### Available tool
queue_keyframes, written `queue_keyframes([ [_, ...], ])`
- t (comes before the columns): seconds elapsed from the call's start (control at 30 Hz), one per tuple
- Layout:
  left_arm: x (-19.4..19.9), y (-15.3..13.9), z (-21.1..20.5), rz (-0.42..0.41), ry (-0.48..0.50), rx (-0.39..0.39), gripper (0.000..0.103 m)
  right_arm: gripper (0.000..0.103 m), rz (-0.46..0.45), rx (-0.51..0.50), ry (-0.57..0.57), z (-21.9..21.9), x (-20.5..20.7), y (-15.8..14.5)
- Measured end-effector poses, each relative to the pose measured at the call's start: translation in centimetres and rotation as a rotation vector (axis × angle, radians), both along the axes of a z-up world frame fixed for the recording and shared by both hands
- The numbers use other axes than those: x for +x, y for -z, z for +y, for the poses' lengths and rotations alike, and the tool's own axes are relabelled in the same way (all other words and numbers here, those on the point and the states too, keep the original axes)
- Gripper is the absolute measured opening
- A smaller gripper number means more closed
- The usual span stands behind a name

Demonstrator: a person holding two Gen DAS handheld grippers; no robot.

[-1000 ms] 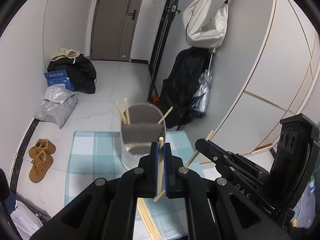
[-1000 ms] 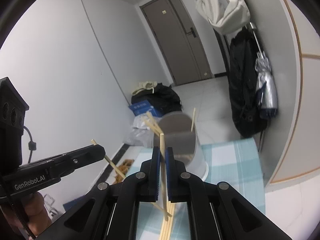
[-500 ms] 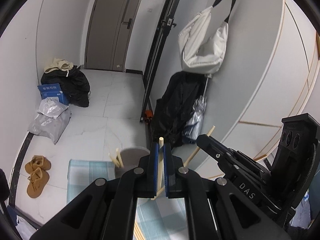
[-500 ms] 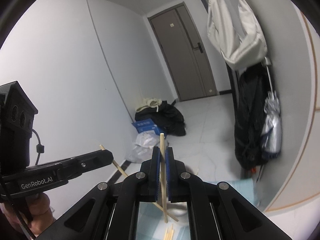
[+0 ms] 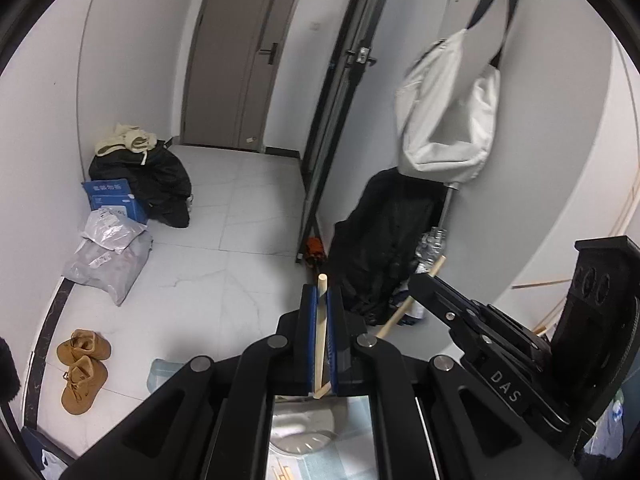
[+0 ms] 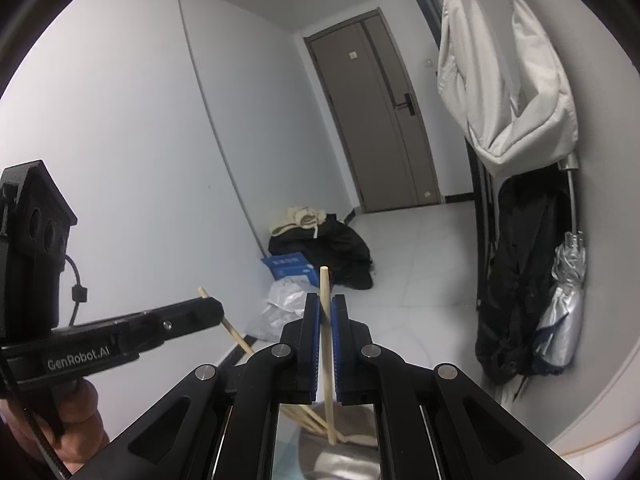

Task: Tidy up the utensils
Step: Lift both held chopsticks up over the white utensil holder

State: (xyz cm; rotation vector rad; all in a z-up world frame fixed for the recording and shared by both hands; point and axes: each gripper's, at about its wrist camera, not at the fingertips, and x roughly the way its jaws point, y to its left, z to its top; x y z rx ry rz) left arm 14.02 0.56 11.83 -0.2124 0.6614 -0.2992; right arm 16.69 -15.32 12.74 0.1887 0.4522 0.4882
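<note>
Left wrist view: the left gripper (image 5: pixel 323 320) is clamped tight on a wooden chopstick (image 5: pixel 320 332), which stands nearly upright between the blue pads (image 5: pixel 307 336). Off to the right, the right gripper (image 5: pixel 424 280) pinches its own stick crosswise. Just under the jaws, a sliver of the grey utensil holder (image 5: pixel 302 428) shows on the checked cloth (image 5: pixel 332 468), with loose sticks lying beside it.

Right wrist view: the right gripper (image 6: pixel 326 316) is pressed shut on a second chopstick (image 6: pixel 327 344), tip poking up. The holder (image 6: pixel 344 452) sits directly below, other sticks already leaning in it. The left gripper (image 6: pixel 212 312) hovers at left, a hand (image 6: pixel 60 416) behind it.

The risk, I reckon: both sticks are pinched mid-shaft, so either could pivot in the pads, catch the holder's rim or the sticks already inside, and tumble onto the cloth. With the grippers this close, the two sticks could also cross.
</note>
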Motion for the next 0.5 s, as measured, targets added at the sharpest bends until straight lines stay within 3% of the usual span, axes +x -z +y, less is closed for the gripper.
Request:
queue_keyframes([
  [0.3,2.4,3.8,1.3,0.076,-0.018,-0.029,0.001,0.005,0.026,-0.064,0.003,1.1,2.7,2.6],
  [0.5,3.0,5.0,1.5,0.074,-0.005,-0.043,0.001,0.005,0.046,-0.154,-0.048,2.4,3.5,4.8],
])
